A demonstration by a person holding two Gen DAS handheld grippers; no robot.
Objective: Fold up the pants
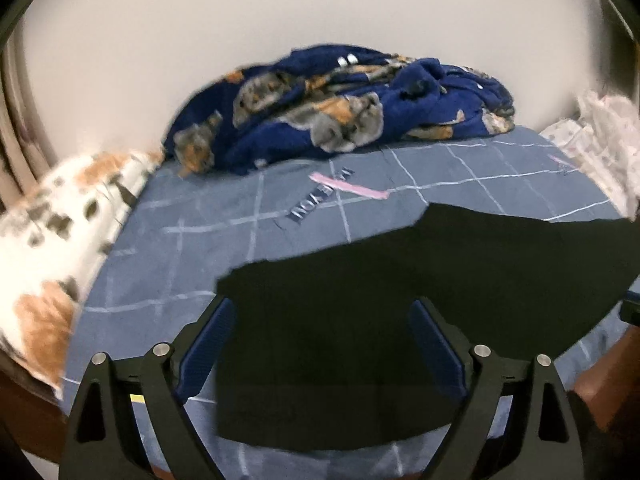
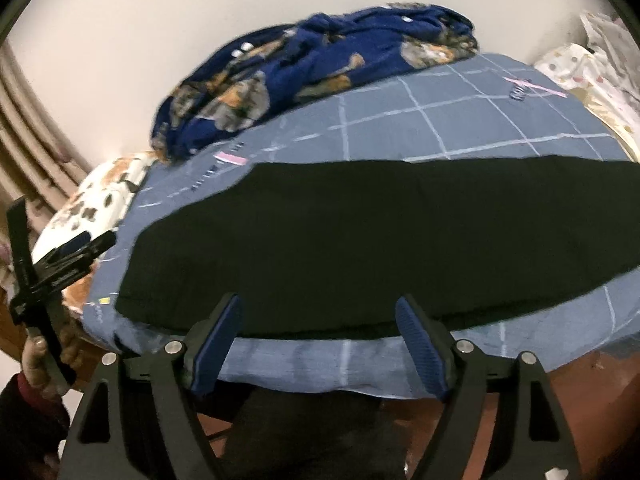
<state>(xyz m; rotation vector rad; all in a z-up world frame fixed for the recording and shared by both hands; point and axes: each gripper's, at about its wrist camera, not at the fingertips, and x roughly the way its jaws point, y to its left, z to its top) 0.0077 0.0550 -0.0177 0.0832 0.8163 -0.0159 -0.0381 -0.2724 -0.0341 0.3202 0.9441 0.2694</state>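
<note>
Here, black pants (image 2: 360,240) lie flat on a bed (image 2: 460,120) covered in a blue sheet with a thin white grid; matte dark fabric, no visible creases. In the right wrist view they fill the middle of the frame as one long band running left to right, near edge along the bed's front edge. In the left wrist view the pants (image 1: 360,300) take the lower centre and right, with a stepped, angular upper outline and a straight lower hem.

Left gripper (image 1: 322,312): jaws wide apart, blue ribbed pads on black arms, pants under and between them, pads not pressing the cloth. Right gripper (image 2: 318,312): jaws also apart, the same ribbed blue pads, tips at the near edge of the pants, nothing clamped.

Crumpled navy blanket (image 1: 340,108) with orange-and-grey animal print, fleecy look, heaped at the far side of the bed against a plain pale wall. White pillow (image 1: 52,240) with orange and brown blotches at the left of the frame. Pale dotted cloth (image 1: 600,136) bunched at the upper right.

Only the right wrist view shows the left gripper from outside (image 2: 86,246), lower left, held by a hand (image 2: 40,364) in a dark red sleeve, plus the sheet's front overhang. Only the left wrist view shows the sheet's printed lettering and pink stripe (image 1: 348,186) clearly.
</note>
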